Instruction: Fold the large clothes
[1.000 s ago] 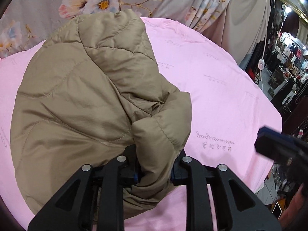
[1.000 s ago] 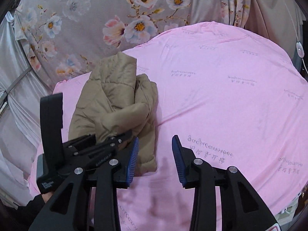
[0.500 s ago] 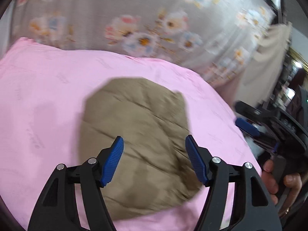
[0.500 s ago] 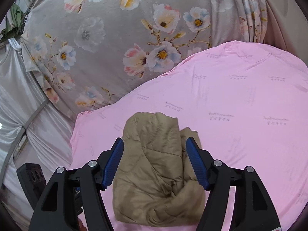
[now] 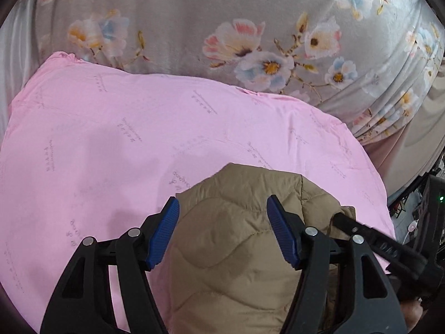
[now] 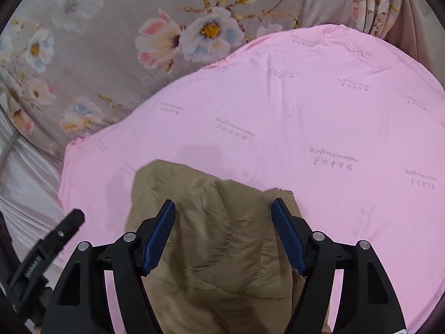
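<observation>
Pink sheet (image 5: 111,144) covers the work surface, w/ a grey floral curtain (image 5: 222,27) behind it at 12 o'clock in both views. On the sheet lies the tan quilted jacket (image 5: 236,250), already a compact bundle, at 6 o'clock in each wrist view. Left gripper (image 5: 222,233) hangs above it w/ jaws wide apart and nothing between the blue pads; right gripper (image 6: 224,236) is the same, spread wide and holding nothing. In the left view the other tool's black finger shows at approx. 4 o'clock, near the bundle's right edge. The fold looks almost finished, so the step in hand is prob. a last tidy or press. To do it well, the person should come down slowly, one tool on each side edge, and pinch only the top layer, bc puffy fabric springs back and slides easily. A loose flap at the right side in the right view may need tucking under first. Whether the bundle's near edge is neat cannot be told; the tools hide it.
</observation>
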The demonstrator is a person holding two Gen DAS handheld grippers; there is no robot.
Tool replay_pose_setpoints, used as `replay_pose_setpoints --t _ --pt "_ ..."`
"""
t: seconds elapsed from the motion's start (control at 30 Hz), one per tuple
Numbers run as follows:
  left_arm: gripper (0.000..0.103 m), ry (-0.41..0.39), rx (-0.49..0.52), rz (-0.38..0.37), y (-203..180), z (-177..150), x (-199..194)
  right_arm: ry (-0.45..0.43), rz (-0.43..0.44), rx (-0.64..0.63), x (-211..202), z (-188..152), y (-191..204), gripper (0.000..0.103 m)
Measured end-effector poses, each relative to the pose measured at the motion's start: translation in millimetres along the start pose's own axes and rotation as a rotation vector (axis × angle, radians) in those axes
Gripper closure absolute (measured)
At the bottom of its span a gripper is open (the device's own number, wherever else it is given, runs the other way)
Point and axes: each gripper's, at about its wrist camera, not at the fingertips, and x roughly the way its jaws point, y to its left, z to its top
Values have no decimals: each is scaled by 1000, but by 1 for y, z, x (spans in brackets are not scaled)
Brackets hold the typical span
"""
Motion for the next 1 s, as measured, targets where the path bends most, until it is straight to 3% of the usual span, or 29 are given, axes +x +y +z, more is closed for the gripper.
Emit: replay_pose_setpoints --t 0.03,0.07,0.1,0.17,0.27,0.43,0.7,1.0 --pt "43 18 7 -4 -4 -2 9 6 -17 -10 8 -5 -3 33" --pt "44 37 14 -8 -9 -5 19 12 -19 -18 15 -11 -7 41" --pt "45 57 22 -10 -13 -8 31 13 -21 -23 20 -16 -11 57" --pt "45 80 32 -8 -20 -14 48 -15 -32 -33 22 -26 -20 71" --pt "45 110 48 9 -26 -27 74 -59 -52 -32 21 -39 -34 80" --pt "42 106 88 40 -33 -41 95 -66 -63 -26 38 -55 -55 79" --pt "39 50 153 105 -43 -60 113 -51 10 23 63 -62 -77 70" --pt "35 19 181 139 -46 -69 127 -62 50 39 75 -66 -84 68"
